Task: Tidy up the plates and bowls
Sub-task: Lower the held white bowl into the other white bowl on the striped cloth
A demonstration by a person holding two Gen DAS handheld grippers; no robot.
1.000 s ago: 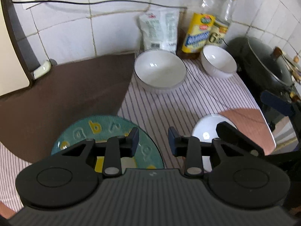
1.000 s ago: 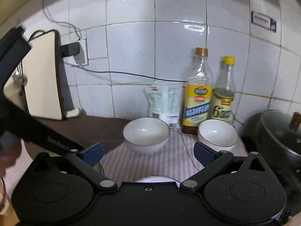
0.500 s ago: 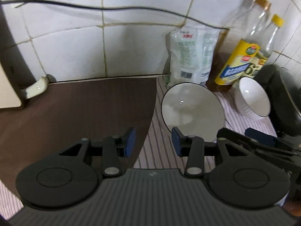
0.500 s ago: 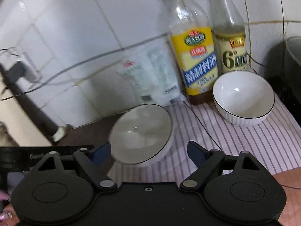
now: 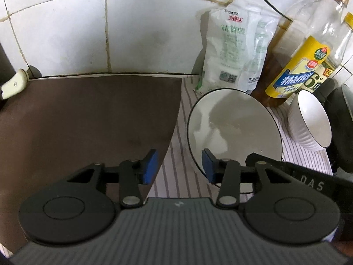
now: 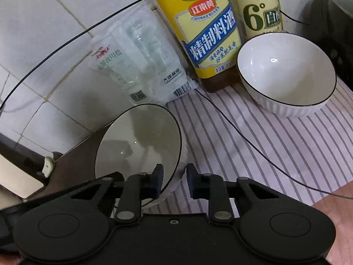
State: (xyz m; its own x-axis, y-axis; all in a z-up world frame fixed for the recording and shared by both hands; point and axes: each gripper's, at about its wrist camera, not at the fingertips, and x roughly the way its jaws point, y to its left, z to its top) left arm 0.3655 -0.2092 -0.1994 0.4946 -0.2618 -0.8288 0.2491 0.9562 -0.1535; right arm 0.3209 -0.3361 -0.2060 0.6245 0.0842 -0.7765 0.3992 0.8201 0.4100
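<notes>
My right gripper [image 6: 174, 182] sits low over the striped cloth [image 6: 253, 150] on the table, angled down toward the wall, and its jaws straddle the near rim of the large bowl [image 6: 136, 145]: the left pad is inside the rim, the right pad outside. A narrow gap shows between the pads, and I cannot tell whether they actually press the rim yet. My left gripper [image 5: 179, 169] hovers just beside it, pointing at the tiled wall, with its jaws apart and nothing between them; its left pad is over the brown mat [image 5: 88, 121] and its right pad overlaps the near edge of the large bowl [image 5: 233, 137] in the left wrist view. The body of the right gripper crosses the lower right of that view.

The small bowl [image 6: 286, 75] stands upright on the cloth to the right, just in front of the vinegar bottle [image 6: 253, 6] and beside the cooking wine bottle [image 6: 198, 26]. A salt bag [image 6: 136, 61] leans on the wall behind the large bowl, and a thin black cable [image 6: 242, 137] runs across the cloth.

Against half a second ago, both grippers have come closer to the wall and the large bowl fills more of each view. The right jaws, then wide apart and short of the bowl, have narrowed around its rim. The left jaws keep the same spread. Both bowls lie where they were.
</notes>
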